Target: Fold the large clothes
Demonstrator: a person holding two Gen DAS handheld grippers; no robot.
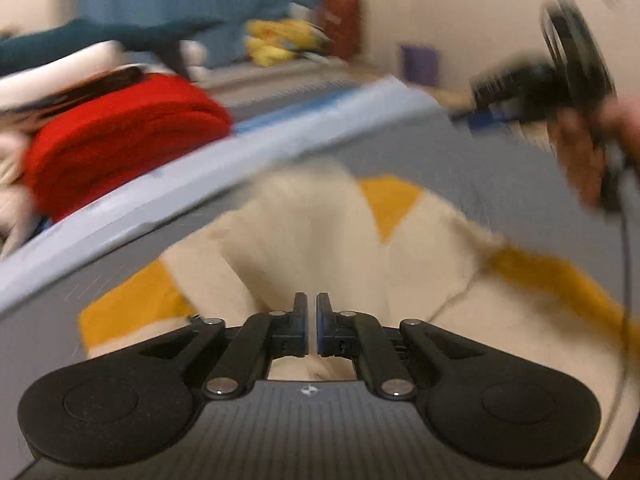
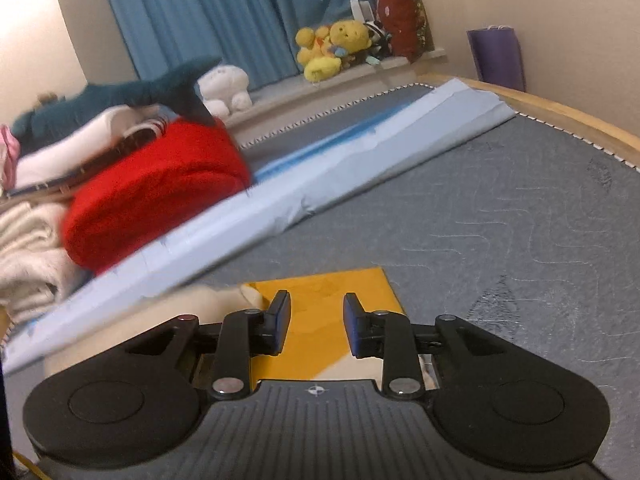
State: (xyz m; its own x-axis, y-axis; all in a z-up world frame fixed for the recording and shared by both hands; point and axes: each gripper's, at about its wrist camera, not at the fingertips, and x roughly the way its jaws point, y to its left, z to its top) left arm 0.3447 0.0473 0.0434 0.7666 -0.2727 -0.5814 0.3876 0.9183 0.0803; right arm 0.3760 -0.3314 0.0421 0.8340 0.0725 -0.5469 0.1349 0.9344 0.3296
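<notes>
The cream and yellow garment (image 1: 320,240) is seen lying crumpled low in the frame on the grey mattress (image 2: 500,208), so folding is judged barely begun. The left tongs (image 1: 311,326) are nearly closed above it, apparently empty; the right tongs (image 2: 316,322) are held open. Bare mattress lies to the right; a folded blue sheet (image 2: 360,160) borders the upper left.

A home bedroom is shown: a grey quilted mattress (image 2: 500,208) set in a light wooden bed frame (image 2: 560,110) fills the foreground. Long blue curtains (image 2: 208,12) are hung behind a ledge on which yellow plush toys (image 2: 336,50) and a dark red plush (image 2: 400,16) are lined up. A red folded blanket (image 2: 160,196), cream knitwear (image 2: 28,256) and a teal plush shark (image 2: 132,92) are piled on the bed.
</notes>
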